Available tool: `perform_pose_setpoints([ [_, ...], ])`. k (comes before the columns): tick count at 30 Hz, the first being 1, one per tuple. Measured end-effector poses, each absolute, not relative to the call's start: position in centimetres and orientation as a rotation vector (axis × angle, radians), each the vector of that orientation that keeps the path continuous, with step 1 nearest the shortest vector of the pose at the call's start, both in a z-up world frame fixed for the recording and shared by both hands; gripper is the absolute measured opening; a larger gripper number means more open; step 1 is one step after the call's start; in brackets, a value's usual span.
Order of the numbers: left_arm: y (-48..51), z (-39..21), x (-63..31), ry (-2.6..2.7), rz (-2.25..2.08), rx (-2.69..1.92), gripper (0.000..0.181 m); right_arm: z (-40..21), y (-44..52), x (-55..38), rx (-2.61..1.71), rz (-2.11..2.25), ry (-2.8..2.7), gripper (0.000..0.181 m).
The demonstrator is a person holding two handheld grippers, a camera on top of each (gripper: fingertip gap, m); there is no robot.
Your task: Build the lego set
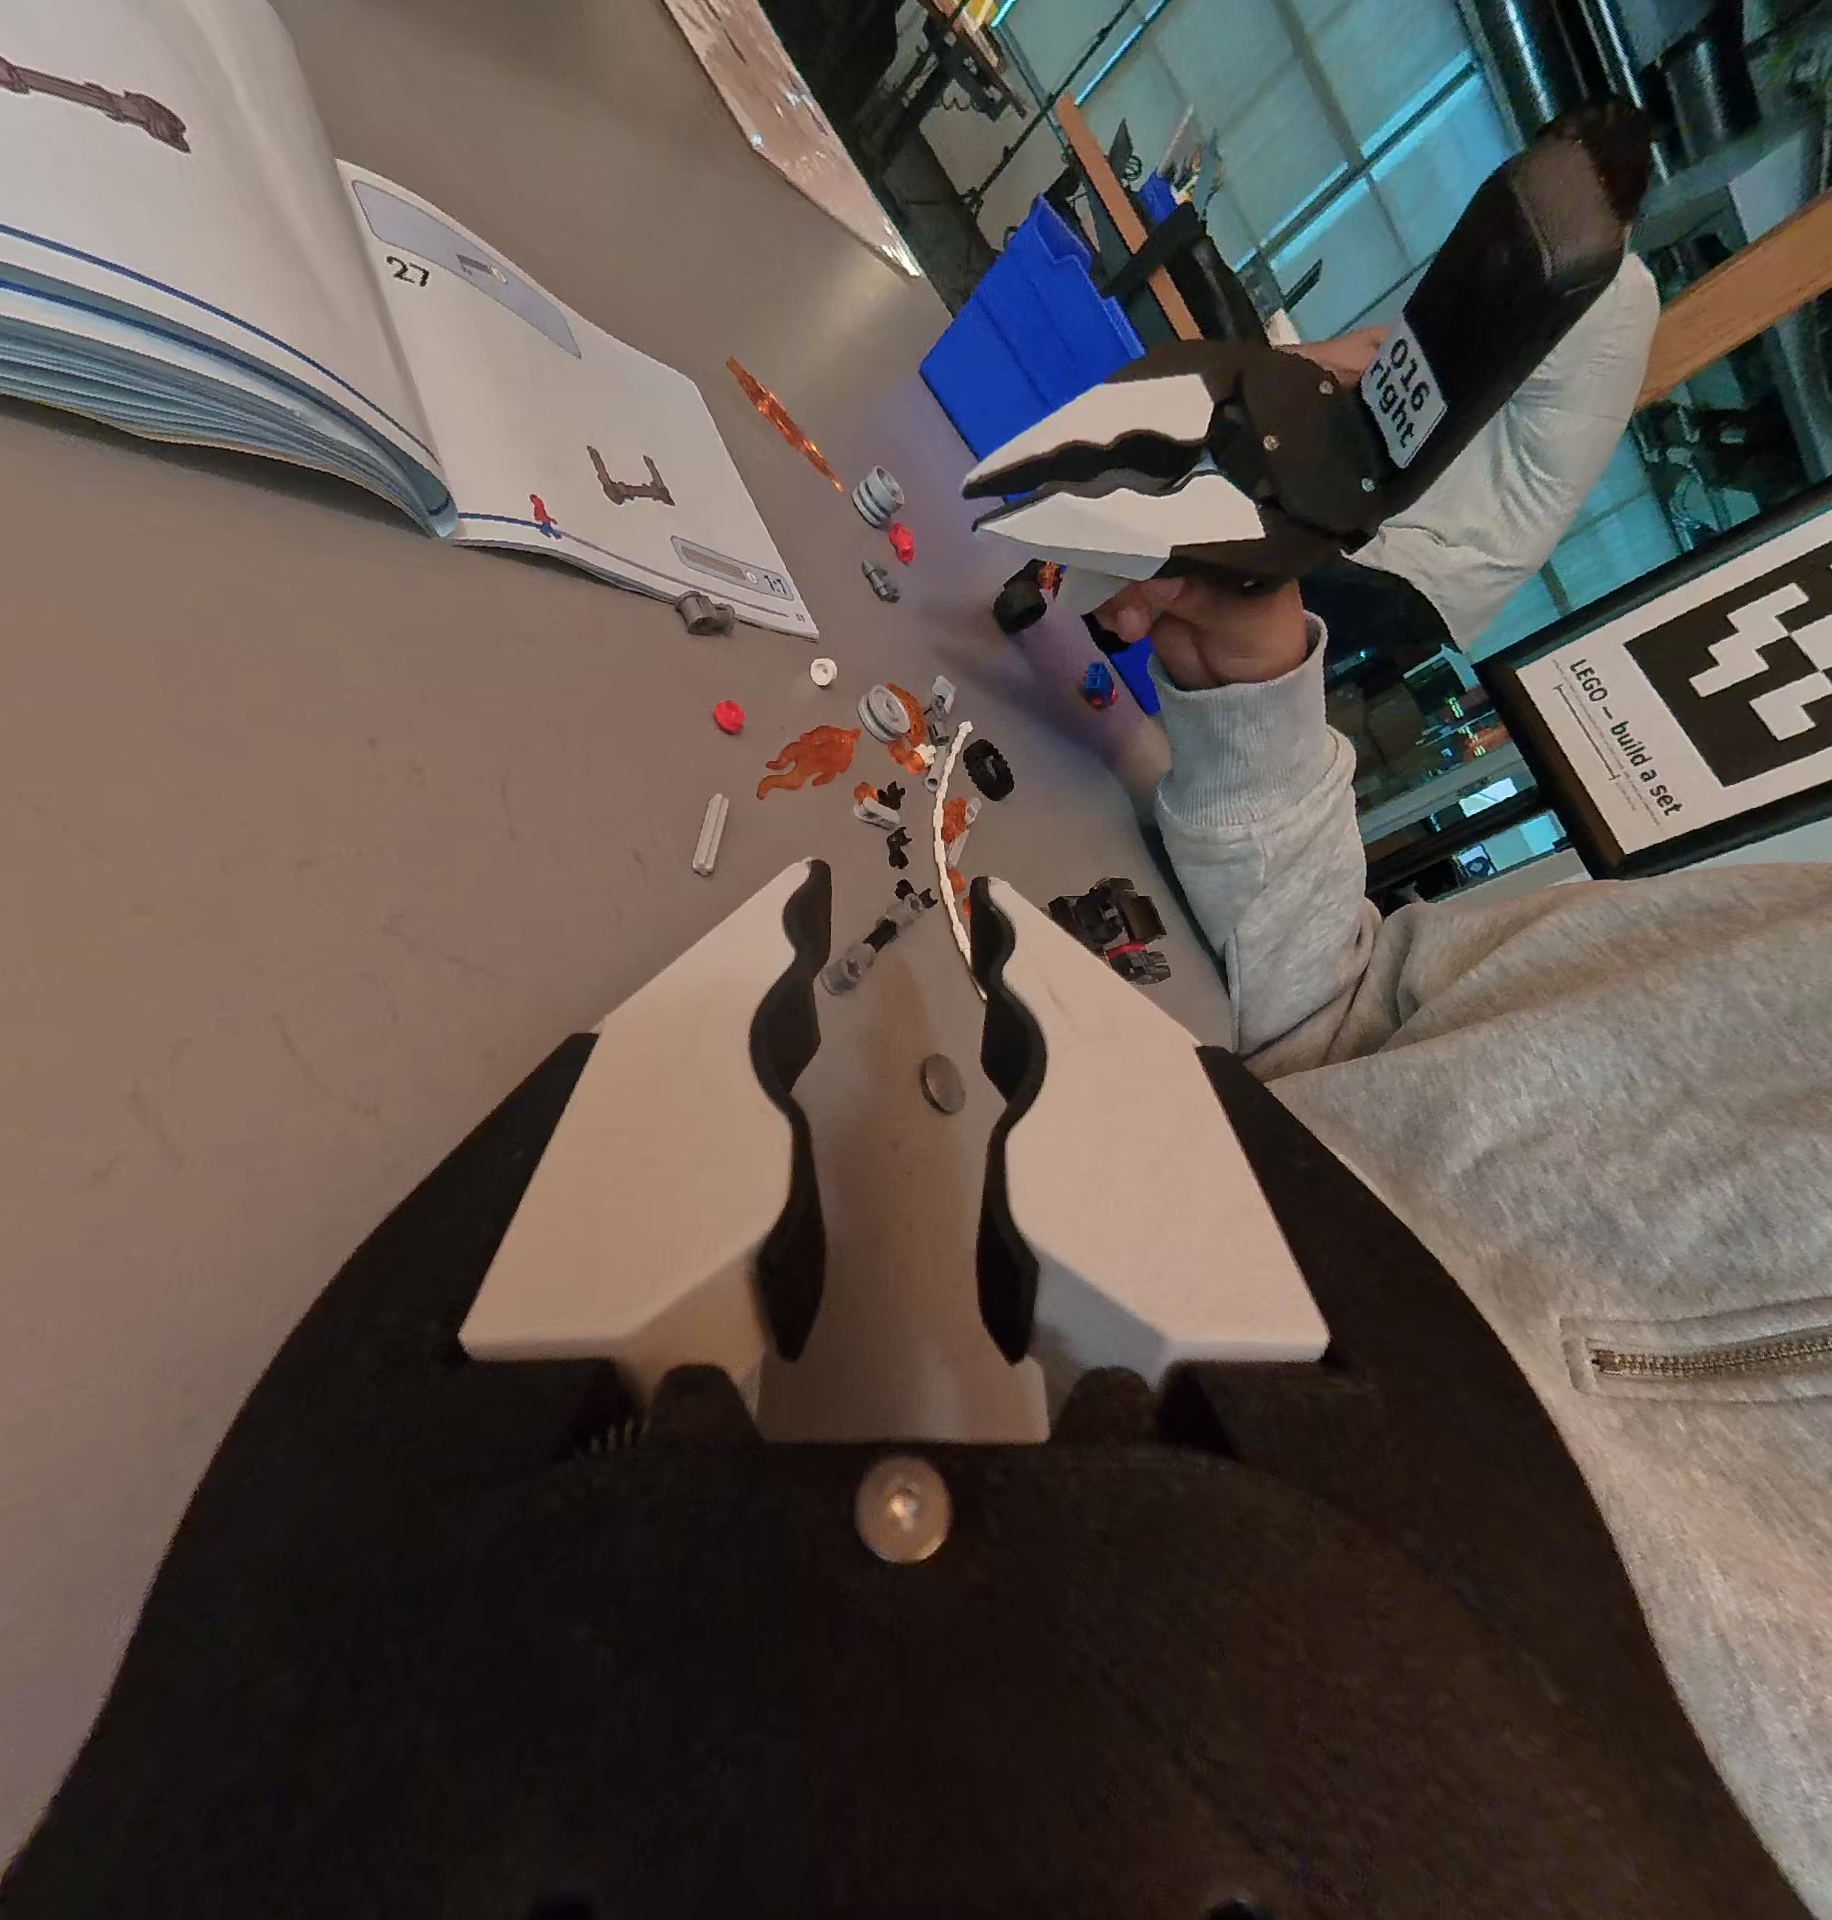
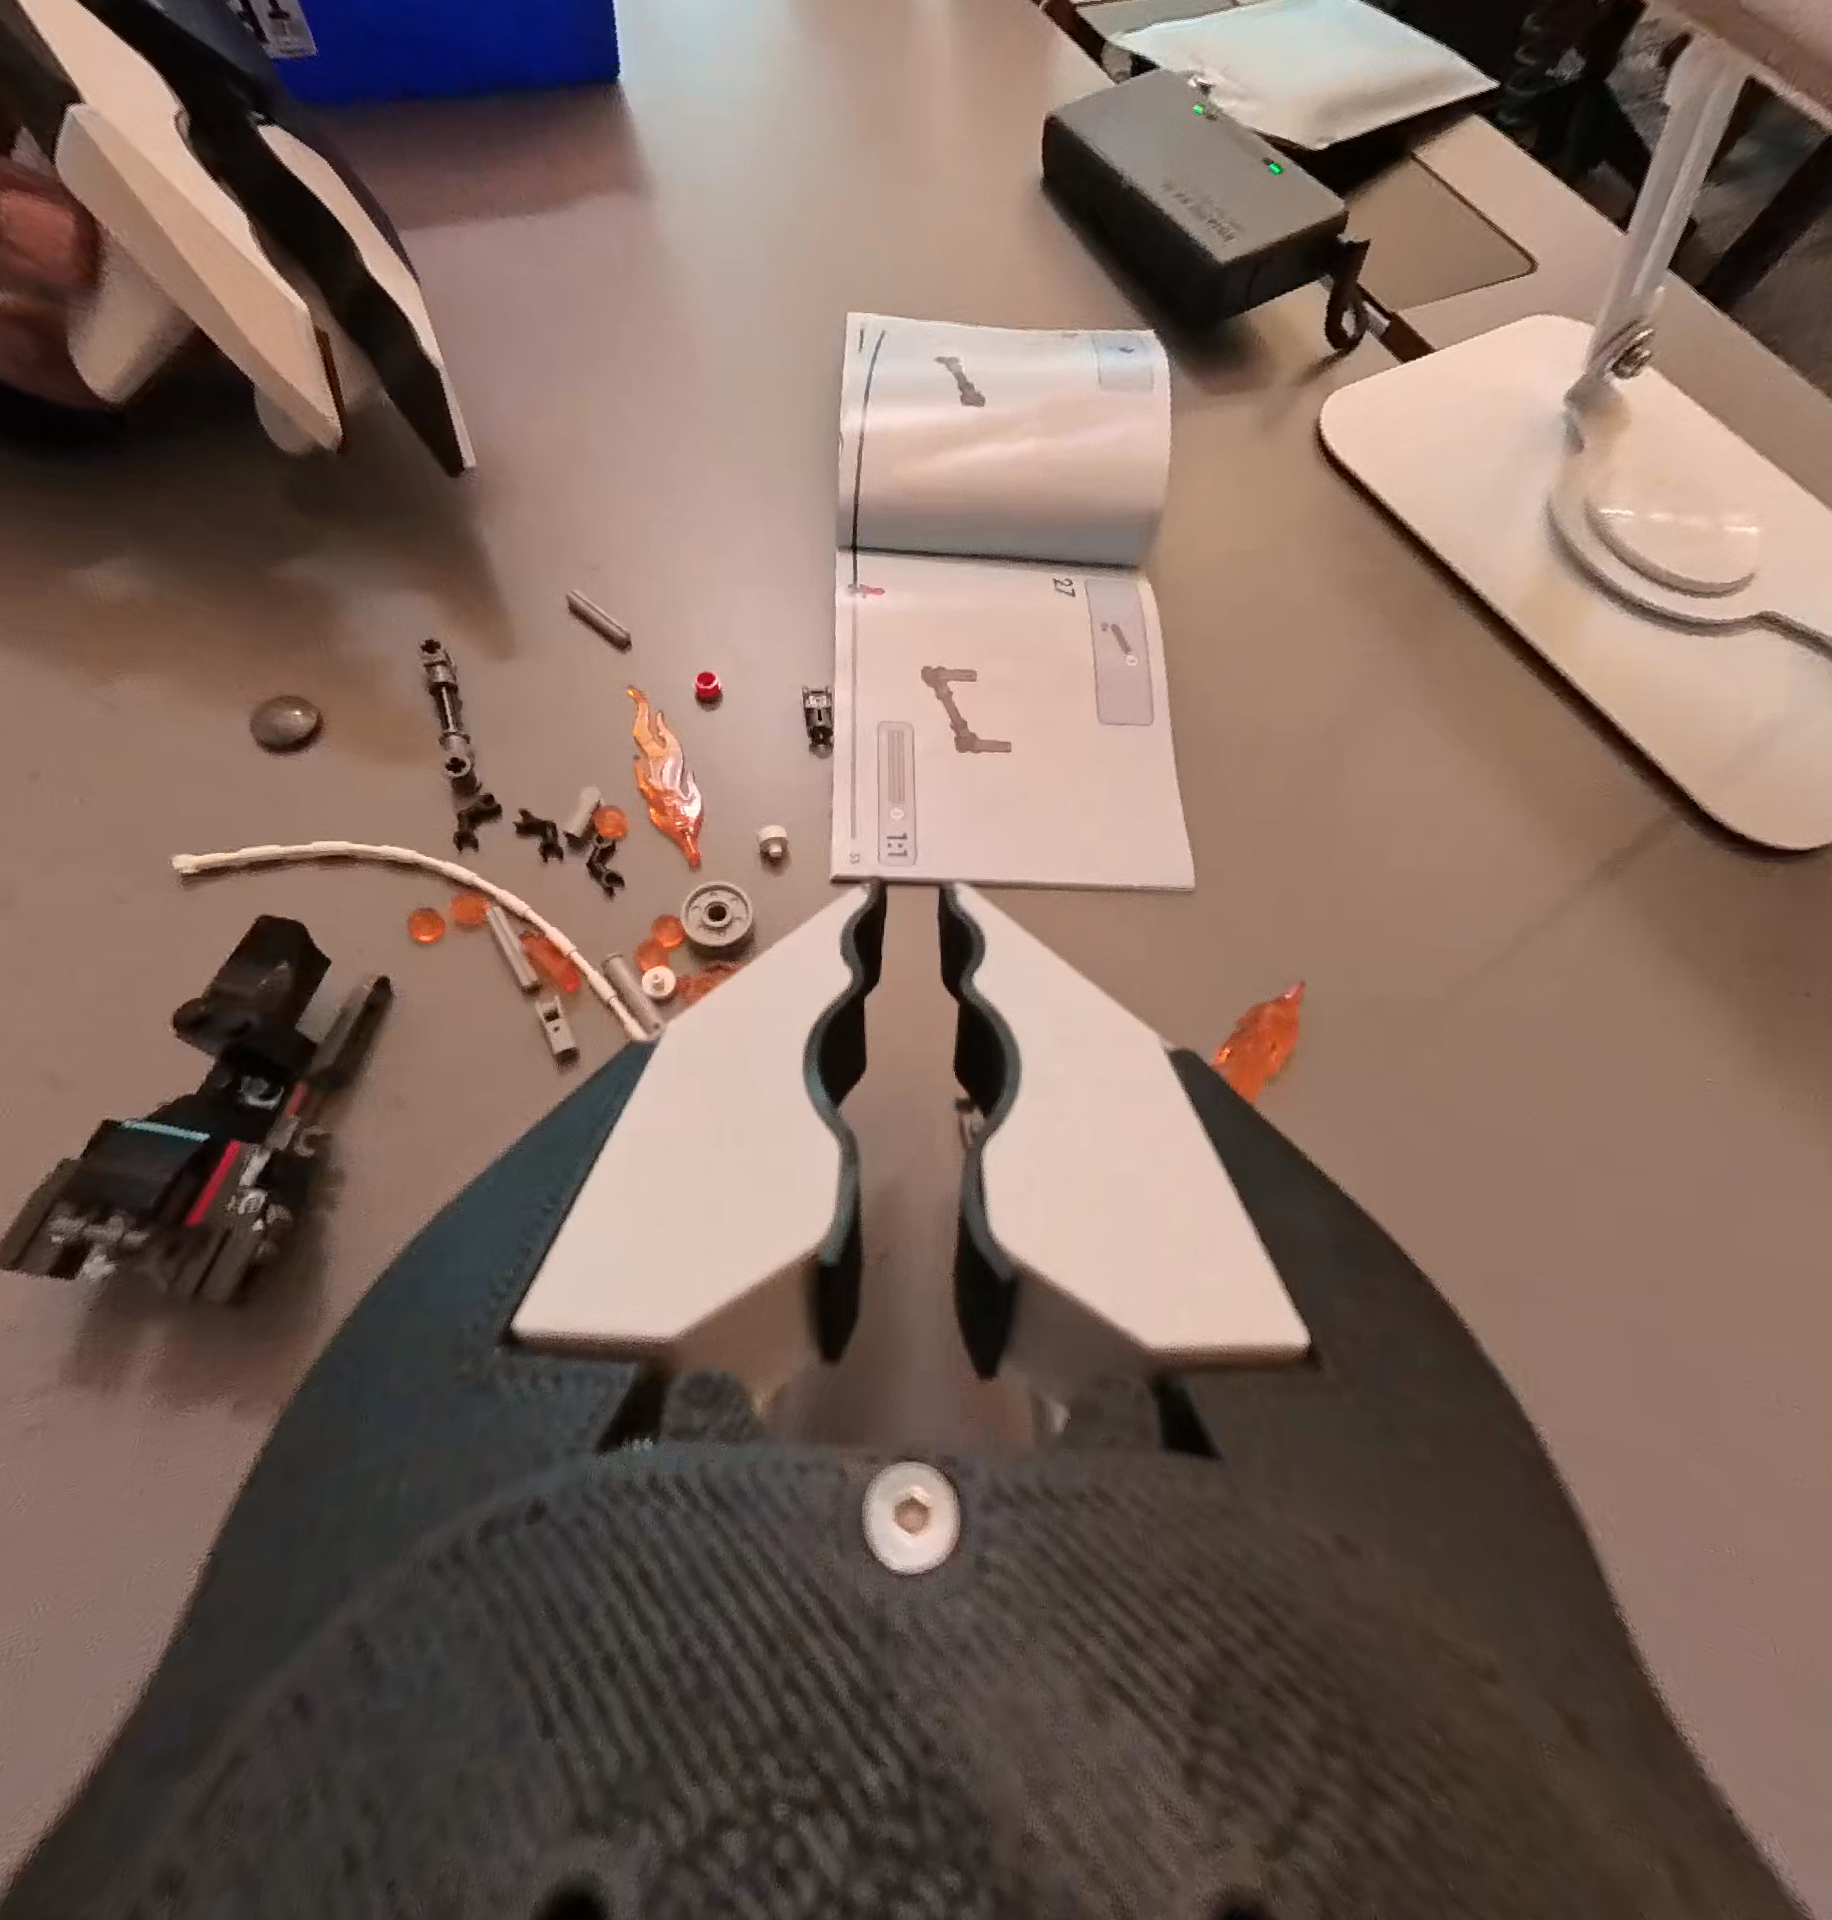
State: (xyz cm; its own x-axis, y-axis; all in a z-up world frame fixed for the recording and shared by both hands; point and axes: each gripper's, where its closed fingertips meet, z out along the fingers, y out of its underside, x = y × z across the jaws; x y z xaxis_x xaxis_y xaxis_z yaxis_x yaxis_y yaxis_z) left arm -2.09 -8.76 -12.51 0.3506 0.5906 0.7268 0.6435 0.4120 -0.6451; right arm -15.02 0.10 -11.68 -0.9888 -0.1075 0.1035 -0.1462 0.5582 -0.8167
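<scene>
**Both grippers empty, lego parts loose on table**

Left gripper (image 1: 899, 883): fingers moderately apart, nothing between them. It hangs over the grey table (image 1: 268, 987), tips above the near end of the parts scatter. A dark axle assembly (image 1: 876, 943) and a flat grey disc (image 1: 942, 1084) show through the gap, both lying on the table.

Right gripper (image 2: 910, 902): fingers at a narrow gap, empty. Tips sit just at the near edge of the open instruction booklet (image 2: 1005, 717). In the left wrist view it's held up off the table by a hand (image 1: 1198, 623) in a grey sleeve.

Lego stuff, all on the table:
- partly built black model (image 2: 179, 1122), left of the right gripper, well apart from both sets of fingers
- white flexible tube (image 2: 372, 862), curved, between the model and the small parts
- orange flame piece (image 2: 668, 774) near the booklet's left edge; second orange flame piece (image 2: 1260, 1034) just right of the right gripper
- grey wheel hub (image 2: 718, 916) just left of the right fingertips
- red stud (image 2: 708, 685), small black clips (image 2: 538, 831), orange round studs (image 2: 444, 916) scattered around

Off to the side: black box with green lights (image 2: 1192, 197), white stand base (image 2: 1618, 561), blue bin (image 1: 1026, 332).
</scene>
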Motion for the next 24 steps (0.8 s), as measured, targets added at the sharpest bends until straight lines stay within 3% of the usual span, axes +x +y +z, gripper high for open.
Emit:
perform_pose_setpoints([
  [4, -8.7, -12.6, -2.1, -1.313, -0.047, -1.255, 0.025, -12.4, 0.9, -13.0, 0.365, 1.460, -2.858, 0.015],
  [12, -8.6, -12.8, -2.1, -1.321, -0.050, -1.264, 0.025, -8.6, 2.2, -7.5, 0.732, 1.851, -2.832, 0.006],
  [24, -8.6, -13.1, -2.1, -1.337, -0.061, -1.274, 0.025, -16.8, 1.2, -4.4, 0.952, 1.199, -2.927, 0.009],
])
